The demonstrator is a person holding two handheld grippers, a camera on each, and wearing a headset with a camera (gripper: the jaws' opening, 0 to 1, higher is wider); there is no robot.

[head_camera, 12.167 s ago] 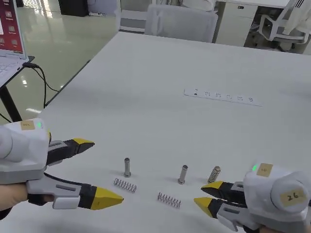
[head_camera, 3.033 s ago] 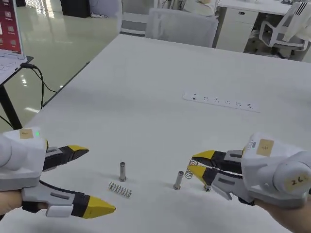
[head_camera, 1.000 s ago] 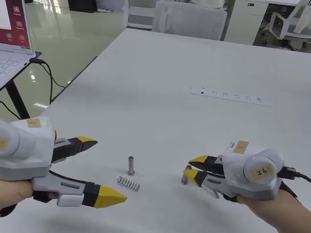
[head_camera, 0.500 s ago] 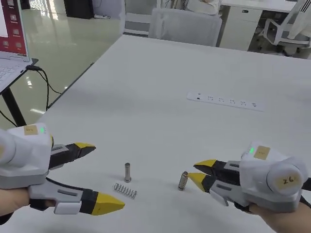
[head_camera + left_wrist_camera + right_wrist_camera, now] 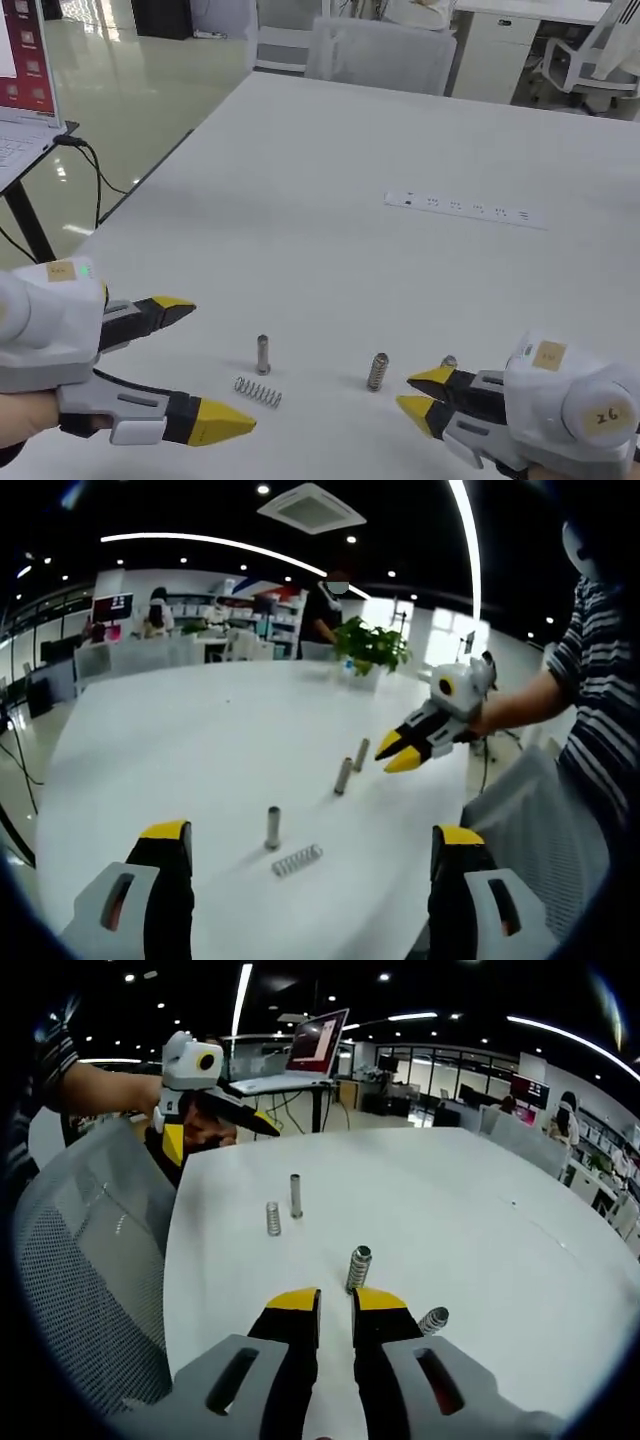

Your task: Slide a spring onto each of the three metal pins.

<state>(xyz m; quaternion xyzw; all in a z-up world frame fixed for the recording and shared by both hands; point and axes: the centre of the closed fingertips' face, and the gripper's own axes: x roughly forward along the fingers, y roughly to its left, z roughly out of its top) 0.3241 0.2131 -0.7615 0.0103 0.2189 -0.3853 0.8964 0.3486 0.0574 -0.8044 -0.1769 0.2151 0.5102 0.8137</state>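
Note:
Three small metal pins stand on the white table [image 5: 330, 170]. The left pin [image 5: 263, 354] is bare, and a loose spring [image 5: 258, 391] lies just in front of it. A spring sits over the middle pin [image 5: 378, 371]. The right pin [image 5: 449, 362] also carries a spring and peeks out behind my right gripper [image 5: 422, 392]. That gripper is narrowly open, holds nothing, and hangs just short of the middle pin [image 5: 357, 1268]. My left gripper [image 5: 200, 362] is wide open to the left of the bare pin [image 5: 272, 827] and loose spring [image 5: 296, 859].
A white power strip [image 5: 465, 211] lies further back on the table. A laptop [image 5: 20, 60] and its cable sit off the table's left edge. Chairs [image 5: 380, 50] stand beyond the far end.
My right gripper let go of the spring on the middle pin and drew back toward me, uncovering the right pin's top. The left gripper stayed put.

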